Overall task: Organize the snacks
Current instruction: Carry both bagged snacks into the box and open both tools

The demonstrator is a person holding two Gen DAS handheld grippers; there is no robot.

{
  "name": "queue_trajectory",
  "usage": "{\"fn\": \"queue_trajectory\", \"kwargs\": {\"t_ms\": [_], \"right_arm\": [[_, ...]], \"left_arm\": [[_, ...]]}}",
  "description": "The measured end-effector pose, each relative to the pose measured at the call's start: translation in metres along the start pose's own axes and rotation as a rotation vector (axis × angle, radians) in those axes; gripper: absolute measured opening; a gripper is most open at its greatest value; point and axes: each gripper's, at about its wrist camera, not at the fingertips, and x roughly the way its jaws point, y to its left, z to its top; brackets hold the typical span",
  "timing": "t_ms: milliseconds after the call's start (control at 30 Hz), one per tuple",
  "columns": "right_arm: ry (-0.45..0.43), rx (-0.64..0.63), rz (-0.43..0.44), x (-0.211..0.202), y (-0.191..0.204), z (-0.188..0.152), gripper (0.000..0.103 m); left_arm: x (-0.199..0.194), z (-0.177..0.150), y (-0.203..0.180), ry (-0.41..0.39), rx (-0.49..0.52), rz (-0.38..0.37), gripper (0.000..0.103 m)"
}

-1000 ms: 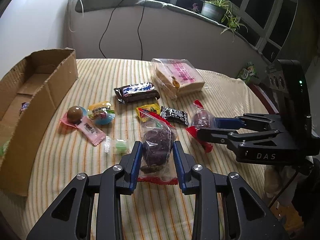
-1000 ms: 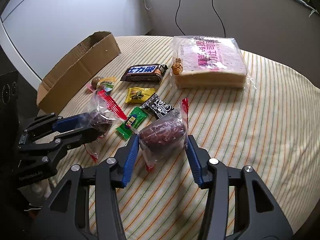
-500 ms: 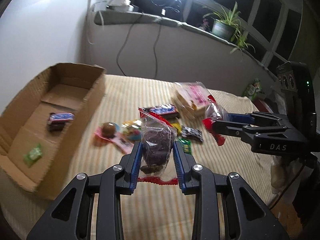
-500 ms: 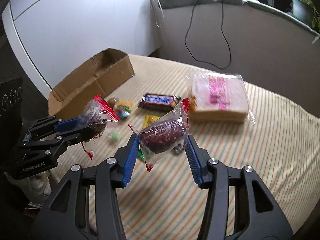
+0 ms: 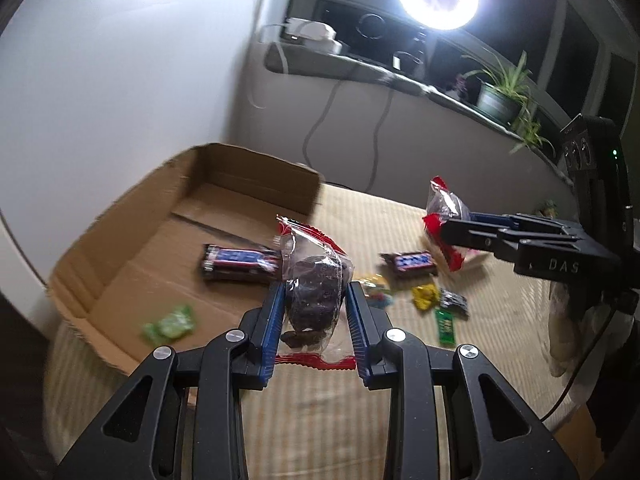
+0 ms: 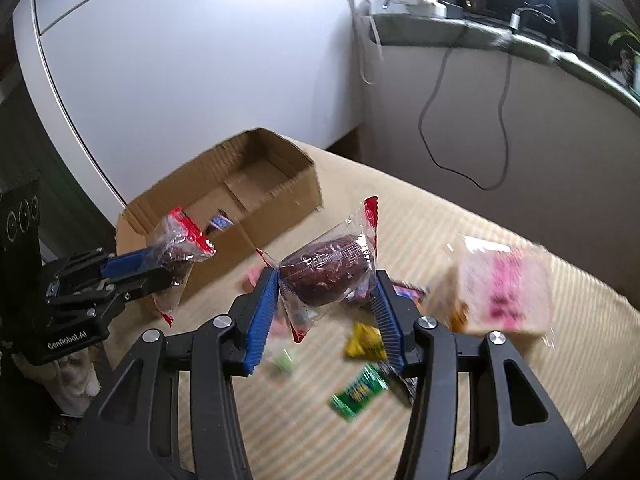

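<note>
Left wrist view: the left hand-held gripper [image 5: 314,320] has its blue pads pressed on both sides of a clear wrapper with red serrated ends holding a dark, crumbly cake [image 5: 314,300]; the packet stands upright in the narrow gap, lifted above the table [image 5: 500,352]. At ten o'clock from it lies an open cardboard box [image 5: 132,248], with a dark bar with blue print [image 5: 240,260] and a green sweet [image 5: 170,322] on its floor. At two o'clock the right hand-held gripper [image 5: 444,232] reaches in sideways, clamped on a second clear, red-edged packet [image 5: 446,208]. In the right wrist view that packet [image 6: 328,268] lies crosswise between the pads, showing a rounded, reddish-brown cake. Both tools tilt downward over the striped cloth, where small sweets and a bagged sliced bread [image 6: 504,288] lie blurred.
</note>
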Motion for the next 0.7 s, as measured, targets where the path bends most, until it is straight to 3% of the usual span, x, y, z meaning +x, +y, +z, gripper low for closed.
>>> {"fn": "queue_trajectory", "kwargs": {"t_ms": [333, 700], "right_arm": [[-0.008, -0.060, 0.043, 0.037, 0.042, 0.044, 0.050], [0.023, -0.088, 0.077, 0.088, 0.080, 0.071, 0.051]], "left_arm": [[-0.007, 0.004, 0.047, -0.024, -0.066, 0.077, 0.030], [-0.004, 0.002, 0.073, -0.022, -0.099, 0.108, 0.030]]}}
